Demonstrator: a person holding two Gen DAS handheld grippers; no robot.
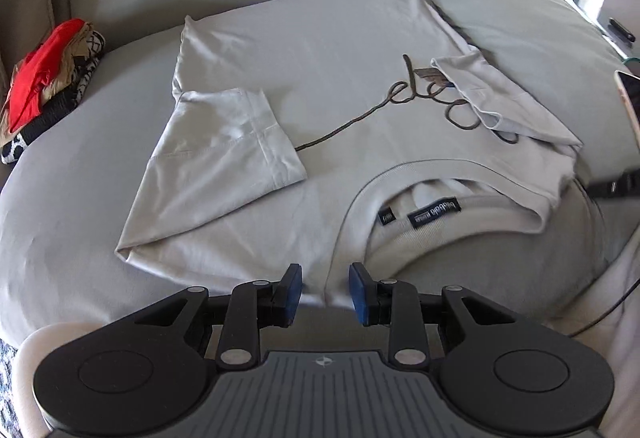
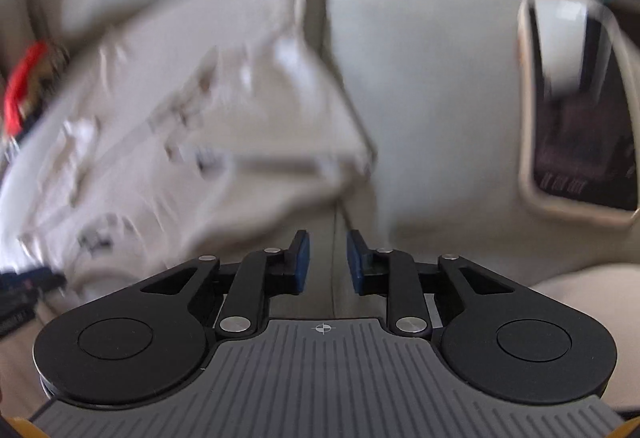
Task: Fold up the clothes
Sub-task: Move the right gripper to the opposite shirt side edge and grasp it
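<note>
A light grey T-shirt (image 1: 320, 86) lies flat on the grey sheet (image 1: 60, 198), collar (image 1: 400, 190) toward me, its labels showing. Both sleeves are folded inward: the left sleeve (image 1: 224, 142) and the right sleeve (image 1: 508, 98). A dark cord with a tag (image 1: 400, 94) lies loose across the chest. My left gripper (image 1: 325, 292) hovers at the shirt's near shoulder edge, blue pads apart and not pressing the cloth. The right wrist view is motion-blurred. There my right gripper (image 2: 328, 262) stands open with nothing between its pads, beside the shirt's right side (image 2: 280, 126).
A pile of red, tan and black-and-white clothes (image 1: 44, 86) sits at the far left. A grey pillow (image 1: 512, 10) lies at the back right under a window. A phone (image 2: 580, 118) rests on the right, and a thin cable (image 1: 608, 310) runs near the right edge.
</note>
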